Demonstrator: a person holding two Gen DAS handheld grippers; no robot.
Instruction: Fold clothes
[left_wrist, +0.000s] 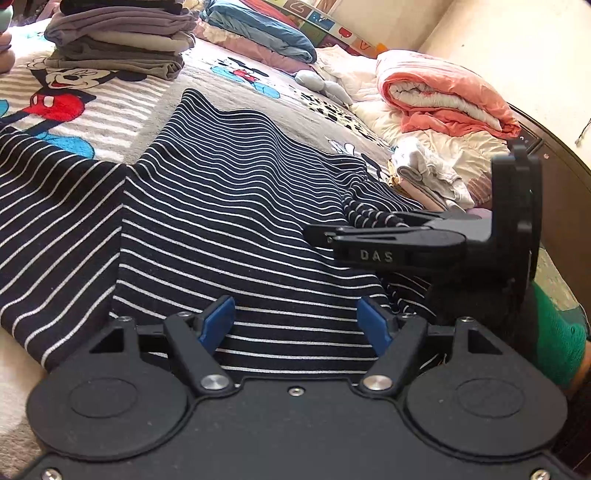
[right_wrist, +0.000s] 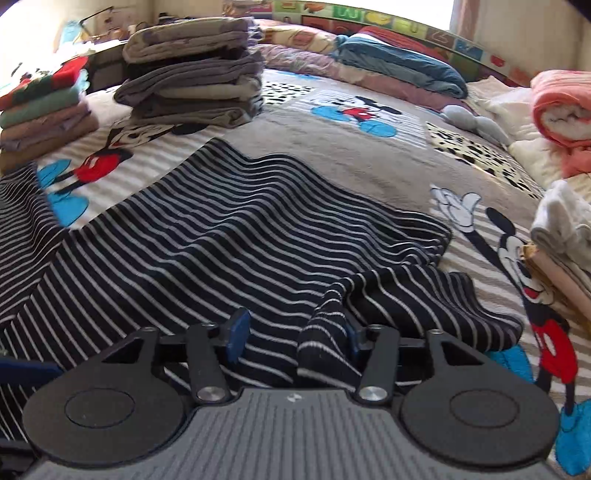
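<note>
The right gripper (right_wrist: 293, 334) is seen with its jaws apart; a bunched end of the striped garment (right_wrist: 229, 236) lies draped between them against the pad at 3 o'clock, but no pinch across it can be made out, so it reads as lying loose rather than clamped. In the left wrist view that same gripper (left_wrist: 325, 234) is shown side-on at 3 o'clock, with the bunched stripe cloth resting over its fingers. The left gripper (left_wrist: 295, 325) is held with its jaws apart as well, hovering over the flat body of the garment with nothing pressed between the pads. The garment is spread on the cartoon-print blanket (right_wrist: 369, 173), reaching from the grippers toward 11 o'clock. Beyond it, at 11 o'clock, a stack of folded clothes (right_wrist: 195, 77) is set, and a rolled pink quilt (right_wrist: 561, 107) is found at 2 o'clock. The step in hand is judged to be the turning-in of a sleeve or side edge. For the next move, the bunched end would need to be laid flat across the body and a fresh edge taken for the following fold.
</note>
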